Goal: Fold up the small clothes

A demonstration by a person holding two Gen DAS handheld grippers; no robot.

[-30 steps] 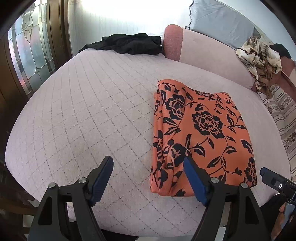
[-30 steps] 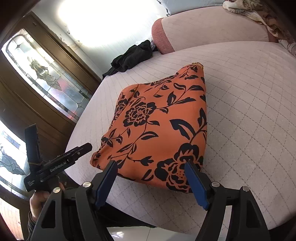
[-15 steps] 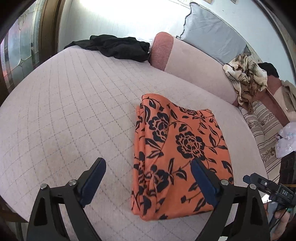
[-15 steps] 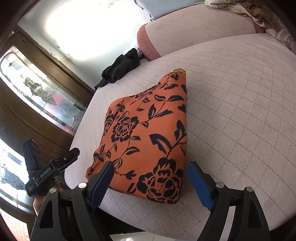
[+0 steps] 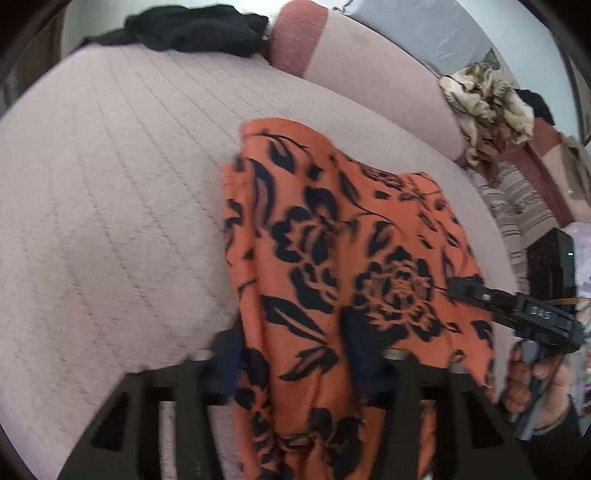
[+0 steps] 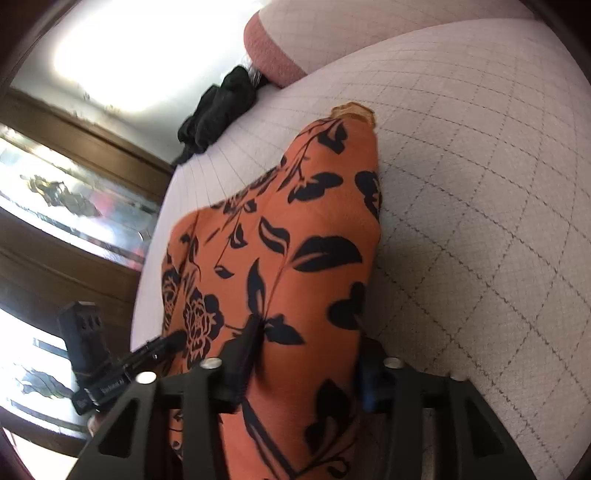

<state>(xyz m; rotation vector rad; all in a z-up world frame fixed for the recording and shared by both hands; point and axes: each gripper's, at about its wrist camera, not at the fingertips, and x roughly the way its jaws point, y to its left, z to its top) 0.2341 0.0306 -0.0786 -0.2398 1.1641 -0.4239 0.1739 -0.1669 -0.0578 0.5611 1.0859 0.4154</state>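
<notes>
Both grippers advanced onto floral cloth (image 5: 332, 258) | jaws open astride it | black garment (image 5: 192, 29) beyond

- Folded garment (image 5: 332, 258): orange with black roses and leaves.
- Quilted bedspread (image 5: 110, 184): pale pink, diamond stitching.
- Crumpled clothing (image 5: 195, 29): black.
- Bolster (image 5: 299, 40): dusty rose end.
- Scarf (image 5: 487, 96): cream and brown print.
- Gripper pads (image 6: 367, 384): blue.
</notes>
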